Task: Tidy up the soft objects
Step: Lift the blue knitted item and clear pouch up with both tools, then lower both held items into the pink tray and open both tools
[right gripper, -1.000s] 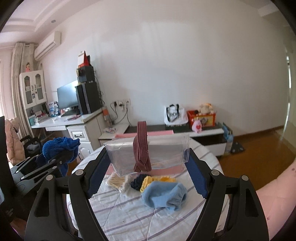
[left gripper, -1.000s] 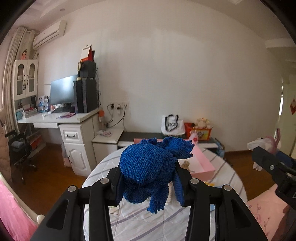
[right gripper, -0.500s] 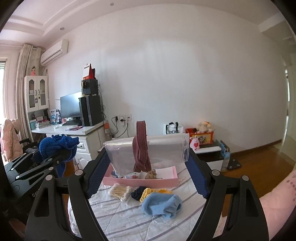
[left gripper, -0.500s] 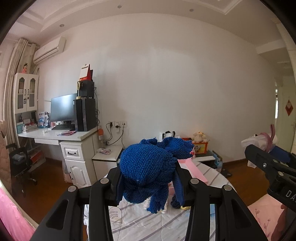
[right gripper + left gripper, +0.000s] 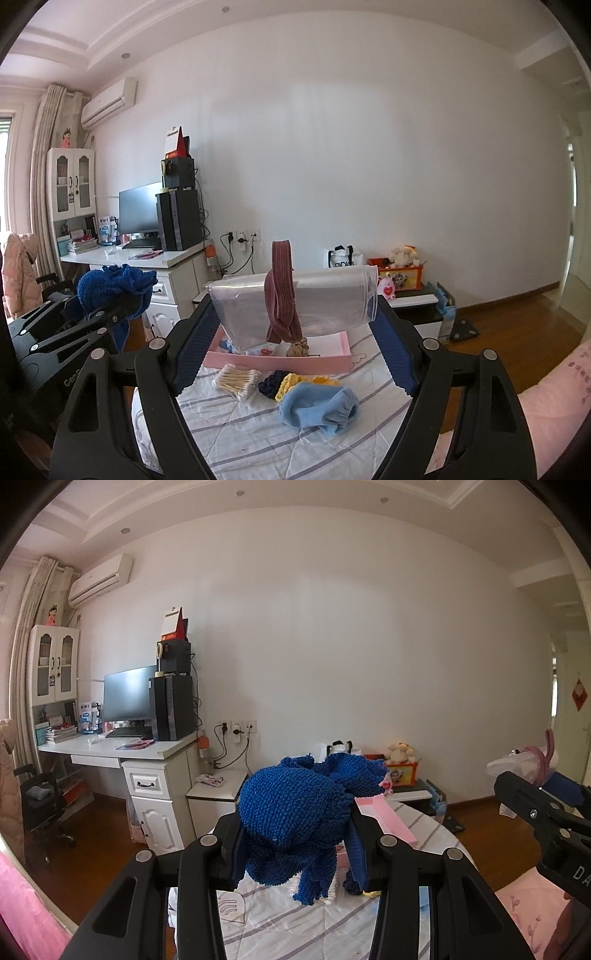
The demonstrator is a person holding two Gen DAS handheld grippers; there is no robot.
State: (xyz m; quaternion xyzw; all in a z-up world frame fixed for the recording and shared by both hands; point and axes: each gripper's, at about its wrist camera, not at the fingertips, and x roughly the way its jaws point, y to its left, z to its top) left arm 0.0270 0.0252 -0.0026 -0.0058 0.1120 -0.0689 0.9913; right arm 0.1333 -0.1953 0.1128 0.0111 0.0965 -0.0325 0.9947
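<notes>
Blue knitted piece (image 5: 291,823) sat bunched in the left tongs (image 5: 295,845), clamped narrow, up above the striped desk (image 5: 258,435). To its right, the right tongs (image 5: 295,332) gripped wide across a clear plastic bag (image 5: 325,302), its long axis crosswise, a maroon band (image 5: 280,291) draped over it.

Ahead of my right tongs (image 5: 295,332) the near striped tabletop (image 5: 236,428) lies bare. Further in, the blue sock (image 5: 317,406), cotton swabs (image 5: 236,380) and yellow knit piece (image 5: 291,380) block the way before the pink tray (image 5: 332,363). My left tongs (image 5: 122,306) stand well apart, leaving open air between us.
</notes>
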